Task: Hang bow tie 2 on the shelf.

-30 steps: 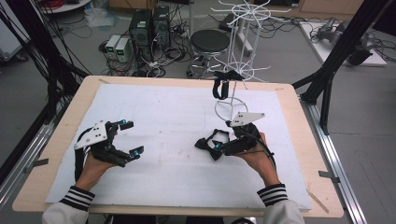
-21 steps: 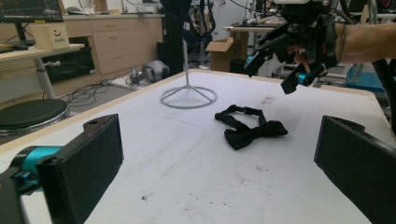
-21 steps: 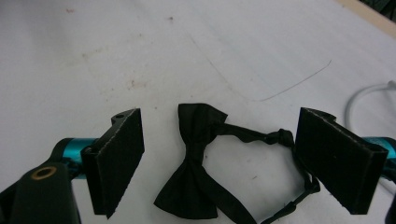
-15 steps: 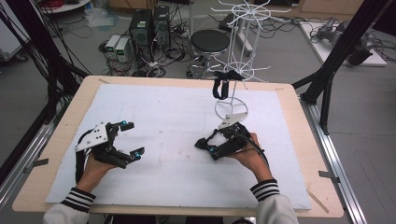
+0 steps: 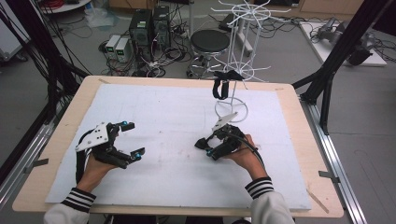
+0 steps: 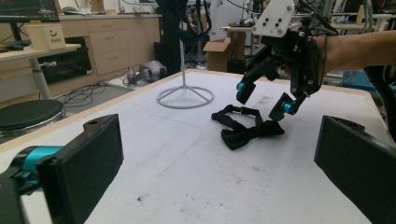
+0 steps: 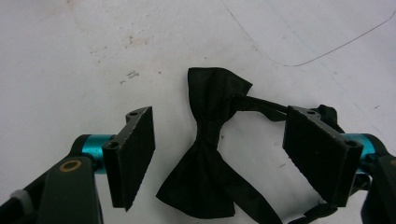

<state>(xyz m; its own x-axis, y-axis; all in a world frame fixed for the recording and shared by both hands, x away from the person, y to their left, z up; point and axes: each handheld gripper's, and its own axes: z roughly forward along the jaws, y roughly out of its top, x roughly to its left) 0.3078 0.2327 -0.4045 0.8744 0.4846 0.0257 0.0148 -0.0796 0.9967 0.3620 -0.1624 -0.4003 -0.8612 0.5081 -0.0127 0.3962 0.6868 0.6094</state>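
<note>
Now the right claw, jaws closing, straddles the bow tie.

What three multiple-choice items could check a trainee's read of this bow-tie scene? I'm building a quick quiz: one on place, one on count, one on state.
1. Where does the bow tie on the table lie?
A. between the right gripper's jaws
B. under the left gripper
C. on the stool

2. How many black ties hang on the white wire rack?
A. none
B. one
C. three

3. The right gripper's jaws are
A. clamped on the tie
B. open around it
C. shut beside it

Key: 1 A, its knot sits midway between the pads; 2 B, one hanging tie shows; 3 B, gaps show on both sides.
</note>
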